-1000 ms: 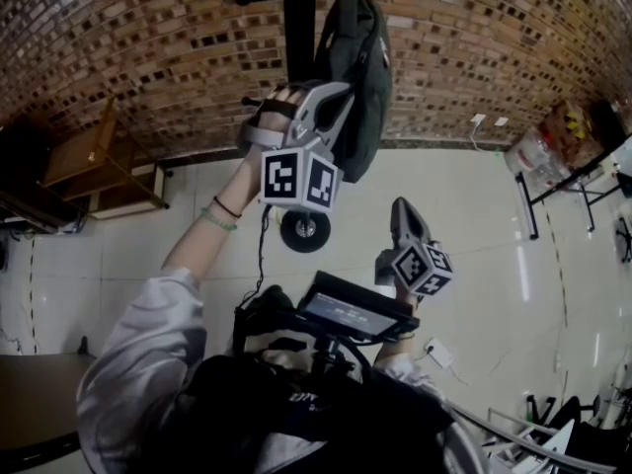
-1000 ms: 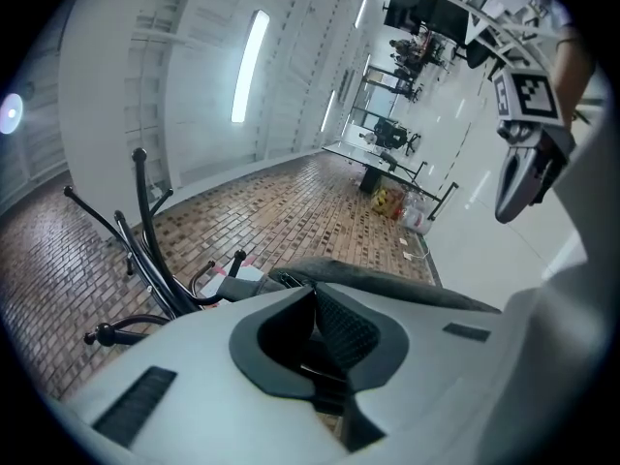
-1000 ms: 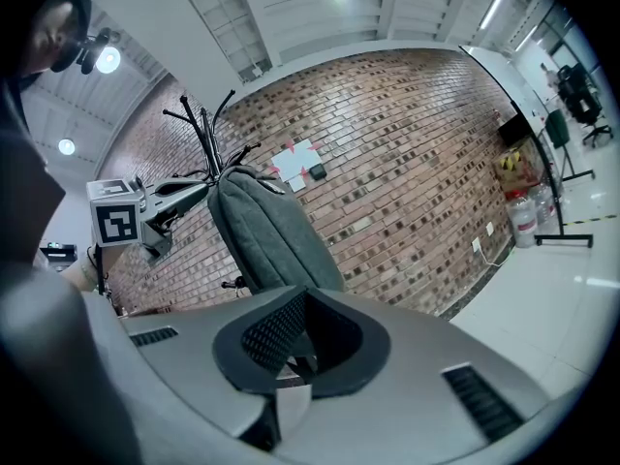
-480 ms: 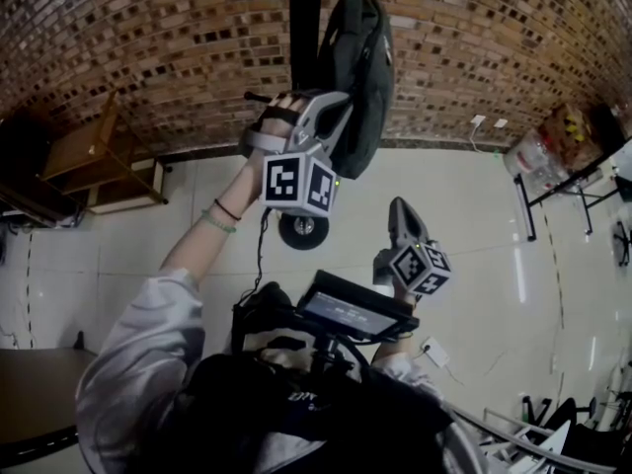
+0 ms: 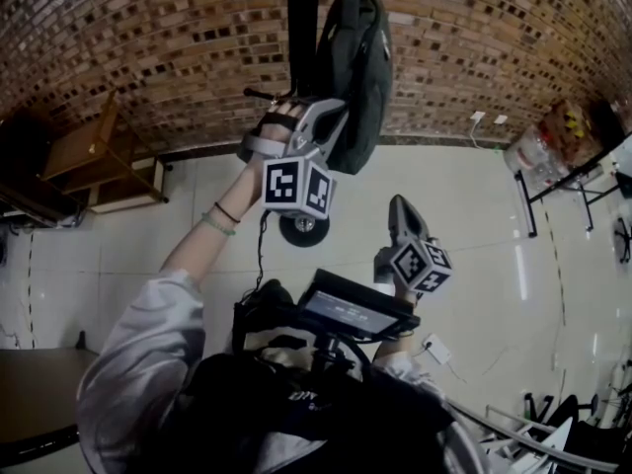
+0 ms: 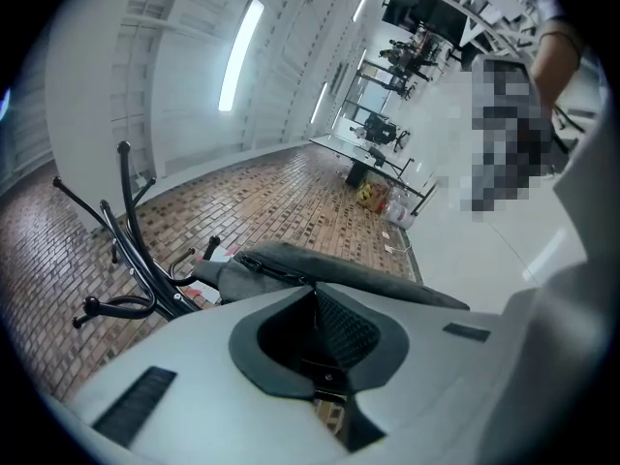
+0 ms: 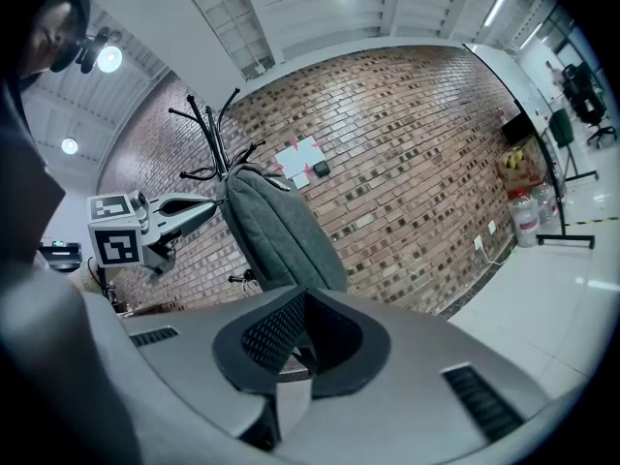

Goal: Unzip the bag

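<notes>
A dark grey bag (image 5: 357,62) hangs from a black coat stand (image 5: 301,28) against the brick wall. My left gripper (image 5: 339,117) is raised beside the bag's lower left side, its tip close to the fabric; whether it touches I cannot tell. In the left gripper view the jaws (image 6: 315,294) are shut with nothing between them, and the bag (image 6: 329,269) with its zip lies just beyond. My right gripper (image 5: 398,207) hangs lower and apart from the bag. Its jaws (image 7: 302,303) are shut and empty, with the bag (image 7: 276,226) and the left gripper (image 7: 155,221) ahead of it.
A small wheel (image 5: 304,230) of the stand's base sits on the pale tiled floor. A wooden shelf (image 5: 99,166) stands at the left by the wall. A black table frame (image 5: 553,181) and bottles (image 5: 533,151) are at the right. A small screen (image 5: 355,309) sits at my chest.
My left gripper has sunk slightly along the bag's side. The right gripper has stayed where it was.
</notes>
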Action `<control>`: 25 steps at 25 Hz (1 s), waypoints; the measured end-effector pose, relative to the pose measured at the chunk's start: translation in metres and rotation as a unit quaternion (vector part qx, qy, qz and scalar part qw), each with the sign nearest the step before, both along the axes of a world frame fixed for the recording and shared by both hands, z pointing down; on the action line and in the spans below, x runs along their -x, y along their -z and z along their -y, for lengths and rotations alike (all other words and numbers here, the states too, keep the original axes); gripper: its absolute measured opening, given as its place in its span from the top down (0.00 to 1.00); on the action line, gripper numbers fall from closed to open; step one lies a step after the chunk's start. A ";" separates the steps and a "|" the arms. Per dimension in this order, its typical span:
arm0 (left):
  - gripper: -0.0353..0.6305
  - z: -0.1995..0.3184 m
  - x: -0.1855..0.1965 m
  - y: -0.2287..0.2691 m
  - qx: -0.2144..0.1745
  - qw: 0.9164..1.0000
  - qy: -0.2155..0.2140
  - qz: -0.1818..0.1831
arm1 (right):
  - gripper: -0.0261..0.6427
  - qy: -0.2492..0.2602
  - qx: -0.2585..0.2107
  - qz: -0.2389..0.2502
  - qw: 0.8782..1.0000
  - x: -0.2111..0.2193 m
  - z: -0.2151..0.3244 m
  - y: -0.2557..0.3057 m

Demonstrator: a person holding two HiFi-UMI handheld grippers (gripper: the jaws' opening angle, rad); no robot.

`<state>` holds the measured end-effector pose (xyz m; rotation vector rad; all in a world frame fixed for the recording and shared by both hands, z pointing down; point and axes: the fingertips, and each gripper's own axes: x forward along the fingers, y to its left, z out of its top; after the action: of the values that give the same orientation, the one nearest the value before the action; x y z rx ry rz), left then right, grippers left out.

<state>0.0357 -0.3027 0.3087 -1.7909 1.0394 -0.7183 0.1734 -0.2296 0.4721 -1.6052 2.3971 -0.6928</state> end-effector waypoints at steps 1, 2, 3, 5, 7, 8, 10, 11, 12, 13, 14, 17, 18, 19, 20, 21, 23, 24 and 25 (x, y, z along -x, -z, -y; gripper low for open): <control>0.92 0.000 0.000 -0.002 0.001 1.000 0.001 0.003 | 0.97 0.000 0.000 0.000 1.000 0.000 -0.001 0.000; 0.92 -0.001 0.000 -0.005 0.003 1.000 0.002 0.006 | 0.97 0.001 0.000 0.001 1.000 0.000 -0.001 0.000; 0.92 -0.001 0.000 -0.007 0.006 1.000 0.003 0.007 | 0.97 0.001 0.001 0.001 1.000 0.000 -0.002 -0.001; 0.92 -0.002 -0.001 -0.011 0.013 1.000 0.002 0.007 | 0.97 0.002 0.003 0.001 1.000 0.000 -0.003 -0.002; 0.92 -0.003 -0.001 -0.015 0.015 1.000 0.003 0.010 | 0.97 0.001 0.004 0.001 1.000 0.000 -0.004 -0.003; 0.92 -0.003 -0.002 -0.018 0.016 1.000 0.003 0.014 | 0.97 0.001 0.004 0.001 1.000 -0.001 -0.004 -0.004; 0.92 -0.004 -0.002 -0.025 0.018 1.000 0.003 0.021 | 0.97 0.000 0.004 0.001 1.000 -0.001 -0.005 -0.005; 0.92 -0.005 -0.002 -0.029 0.019 1.000 0.004 0.024 | 0.97 0.000 0.004 0.001 1.000 -0.002 -0.005 -0.005; 0.92 -0.005 -0.003 -0.032 0.019 0.999 0.005 0.027 | 0.97 0.000 0.005 0.001 1.000 -0.002 -0.006 -0.005; 0.92 -0.006 -0.003 -0.035 0.020 0.999 0.005 0.027 | 0.97 0.000 0.005 0.002 1.000 -0.002 -0.006 -0.005; 0.92 -0.006 -0.004 -0.037 0.021 0.999 0.005 0.027 | 0.97 0.001 0.005 0.003 1.000 -0.002 -0.007 -0.005; 0.92 -0.007 -0.007 -0.046 0.030 0.999 0.006 0.033 | 0.97 0.002 0.007 0.004 1.000 -0.003 -0.007 -0.008; 0.92 -0.007 -0.007 -0.049 0.031 0.999 0.007 0.038 | 0.97 0.003 0.007 0.004 1.000 -0.003 -0.007 -0.008; 0.91 -0.007 -0.007 -0.051 0.029 0.999 0.008 0.042 | 0.97 0.004 0.007 0.003 1.000 -0.002 -0.007 -0.008; 0.91 -0.008 -0.006 -0.053 0.029 0.999 0.009 0.045 | 0.97 0.004 0.007 0.003 1.000 -0.001 -0.007 -0.008; 0.91 -0.008 -0.007 -0.054 0.030 0.998 0.009 0.045 | 0.97 0.005 0.007 0.003 1.000 0.000 -0.007 -0.007; 0.91 -0.009 -0.007 -0.058 0.040 0.998 0.007 0.042 | 0.97 0.009 0.008 0.004 1.000 0.002 -0.007 -0.007; 0.91 -0.010 -0.008 -0.060 0.044 0.998 0.007 0.043 | 0.97 0.010 0.008 0.004 1.000 0.003 -0.007 -0.008; 0.91 -0.010 -0.008 -0.063 0.046 0.998 0.007 0.045 | 0.97 0.012 0.008 0.005 1.000 0.004 -0.007 -0.008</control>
<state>0.0437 -0.2925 0.3715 -1.8136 0.9739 -0.8582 0.1697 -0.2224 0.4798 -1.5791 2.4135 -0.7246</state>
